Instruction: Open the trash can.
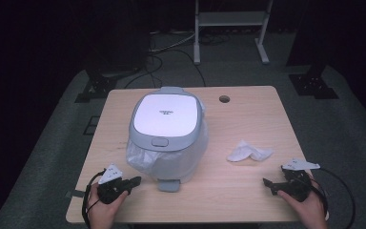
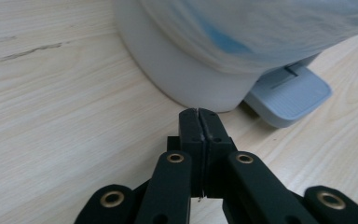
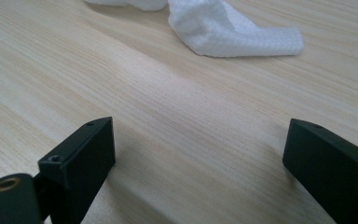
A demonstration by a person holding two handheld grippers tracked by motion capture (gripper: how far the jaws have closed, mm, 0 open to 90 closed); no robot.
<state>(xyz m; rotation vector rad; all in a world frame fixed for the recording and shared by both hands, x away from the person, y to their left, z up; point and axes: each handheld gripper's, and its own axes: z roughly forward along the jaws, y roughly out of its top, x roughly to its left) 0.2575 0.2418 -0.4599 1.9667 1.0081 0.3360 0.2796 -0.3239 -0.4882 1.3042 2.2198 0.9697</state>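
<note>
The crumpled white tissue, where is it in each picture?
High view: the white tissue lies on the table right of the bin, ahead of the right gripper.
Right gripper view: at the top, beyond the open fingers.
Left gripper view: not in it.
Shared landmark: the pale wooden tabletop.

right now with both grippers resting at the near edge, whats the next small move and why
Probably ease the right gripper forward toward the crumpled white tissue. Its jaws stand wide open and point at the tissue, which lies loose on the table just ahead. The left gripper is shut and empty beside the pedal bin, whose lid is down, so the tissue looks like the first thing to pick up.
</note>
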